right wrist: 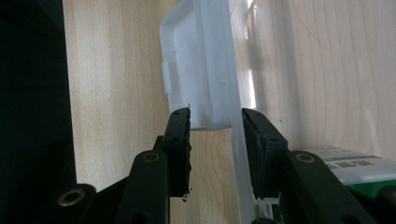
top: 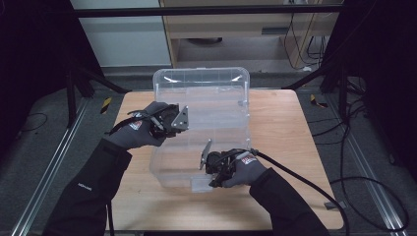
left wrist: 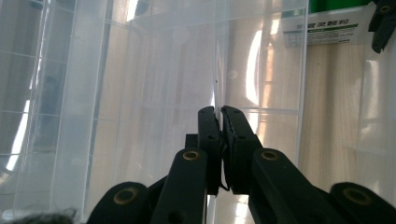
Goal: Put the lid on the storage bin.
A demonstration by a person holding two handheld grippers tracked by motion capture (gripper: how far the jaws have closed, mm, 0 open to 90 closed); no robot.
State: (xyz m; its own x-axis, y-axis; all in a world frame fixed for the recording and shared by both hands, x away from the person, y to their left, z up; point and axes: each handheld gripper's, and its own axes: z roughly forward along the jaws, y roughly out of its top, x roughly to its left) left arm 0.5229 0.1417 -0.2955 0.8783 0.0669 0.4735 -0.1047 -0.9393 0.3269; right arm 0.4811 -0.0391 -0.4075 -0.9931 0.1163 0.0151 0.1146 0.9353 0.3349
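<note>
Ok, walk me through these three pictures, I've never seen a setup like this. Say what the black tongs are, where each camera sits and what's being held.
No robot here: a person in dark sleeves and grey gloves holds a hand-operated pair of tongs in each hand. The high view looks down from above the person's side of a wooden table. On it stands a clear plastic box.

The left tongs meet the box at its left wall, the right tongs at its near edge.

The other two pictures come from cameras riding on the tongs, looking along their black jaws. In the left gripper view the left tongs are pinched on a thin clear wall of the box. In the right gripper view the right tongs sit around the box's thicker rim, apparently gripping it. A printed label lies beneath the box.
</note>
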